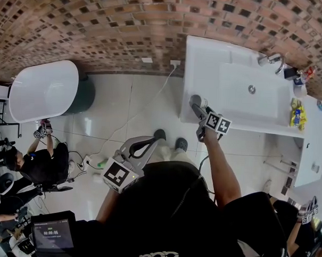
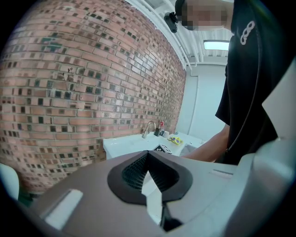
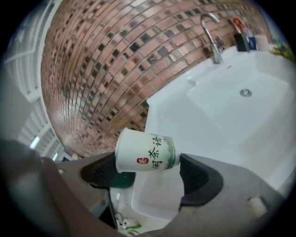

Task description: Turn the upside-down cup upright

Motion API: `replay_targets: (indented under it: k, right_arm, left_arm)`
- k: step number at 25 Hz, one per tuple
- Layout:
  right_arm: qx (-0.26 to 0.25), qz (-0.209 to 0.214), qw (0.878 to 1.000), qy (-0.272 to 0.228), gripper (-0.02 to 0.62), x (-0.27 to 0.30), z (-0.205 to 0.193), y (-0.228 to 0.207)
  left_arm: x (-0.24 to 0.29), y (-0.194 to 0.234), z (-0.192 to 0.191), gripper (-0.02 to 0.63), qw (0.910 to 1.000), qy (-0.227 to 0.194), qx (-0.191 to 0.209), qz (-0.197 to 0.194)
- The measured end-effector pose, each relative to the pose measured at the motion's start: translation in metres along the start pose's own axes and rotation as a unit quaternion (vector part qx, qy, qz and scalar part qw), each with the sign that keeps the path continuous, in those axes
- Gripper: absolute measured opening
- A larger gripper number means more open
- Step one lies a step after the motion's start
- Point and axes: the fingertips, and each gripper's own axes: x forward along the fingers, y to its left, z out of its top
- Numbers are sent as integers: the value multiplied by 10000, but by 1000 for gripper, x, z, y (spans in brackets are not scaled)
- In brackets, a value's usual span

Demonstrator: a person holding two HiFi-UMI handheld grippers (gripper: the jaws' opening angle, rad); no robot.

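Note:
A white paper cup [image 3: 145, 157] with a red mark, black characters and a green band lies on its side in the air between the pads of my right gripper [image 3: 152, 177]. Its rim points left and its base right, and the pads press on it. In the head view, my right gripper [image 1: 199, 117] is at the front left corner of the white counter [image 1: 206, 63], and the cup [image 1: 204, 104] barely shows. My left gripper [image 2: 148, 159] hangs low in front of the person's body [image 1: 141, 147], its jaws together with nothing between them.
The counter carries a sink basin [image 1: 248, 92] with a tap [image 1: 273, 60], bottles [image 1: 299, 78] and a yellow packet [image 1: 296, 115] at its right. A white bathtub [image 1: 43, 88] stands at the left. Other people crouch at the left [image 1: 42, 165] and lower right [image 1: 300, 232]. A cable [image 1: 135, 119] crosses the floor.

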Motion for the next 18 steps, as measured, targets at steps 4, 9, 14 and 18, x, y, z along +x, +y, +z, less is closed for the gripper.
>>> replay_targets:
  k: [4,9,14,18]
  right_arm:
    - [1237,640,9900,-236,408,4,12,-4]
    - [2254,1081,9676,-361,408,12,19,-16]
    - [2928,1356,9459,-350,408,20,24,-18]
    - [3146,1519,9363,-369,408,30,35,-18]
  left_arm:
    - [2,-5,2,15,10000,10,3,45]
    - [2,-8,0,15,9999,45,-12,121]
    - [2,-10,0,15,9998,18,-5,213]
    - [4,-12,0,15,9997,27,-15,254]
